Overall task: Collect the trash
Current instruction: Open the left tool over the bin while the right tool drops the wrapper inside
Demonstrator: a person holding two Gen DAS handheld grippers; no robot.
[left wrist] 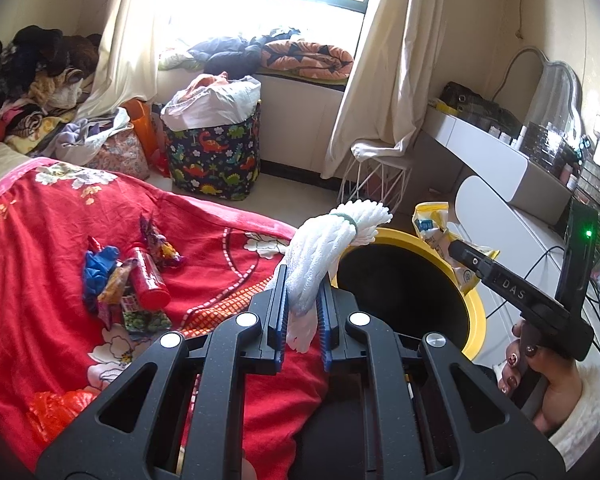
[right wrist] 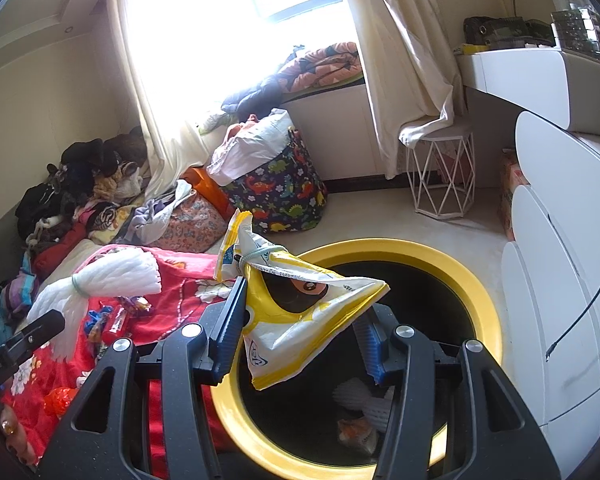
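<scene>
My left gripper [left wrist: 303, 312] is shut on a white foam net bundle [left wrist: 324, 256] tied with a green band, held at the left rim of the yellow-rimmed trash bin [left wrist: 474, 304]. The bundle also shows in the right wrist view [right wrist: 108, 276]. My right gripper [right wrist: 300, 340] holds a yellow and white snack bag [right wrist: 300, 312] over the bin's black opening; its jaws stand wide around the bag. The bag shows in the left wrist view [left wrist: 440, 232]. White foam and a wrapper lie inside the bin [right wrist: 360, 408].
A red floral blanket [left wrist: 60, 208] holds a red bottle [left wrist: 150, 280], blue glove [left wrist: 98, 268], several wrappers [left wrist: 140, 316] and an orange bag [left wrist: 50, 412]. A dinosaur-print hamper [left wrist: 216, 156], wire stool [right wrist: 440, 184] and white drawers [right wrist: 560, 264] stand around.
</scene>
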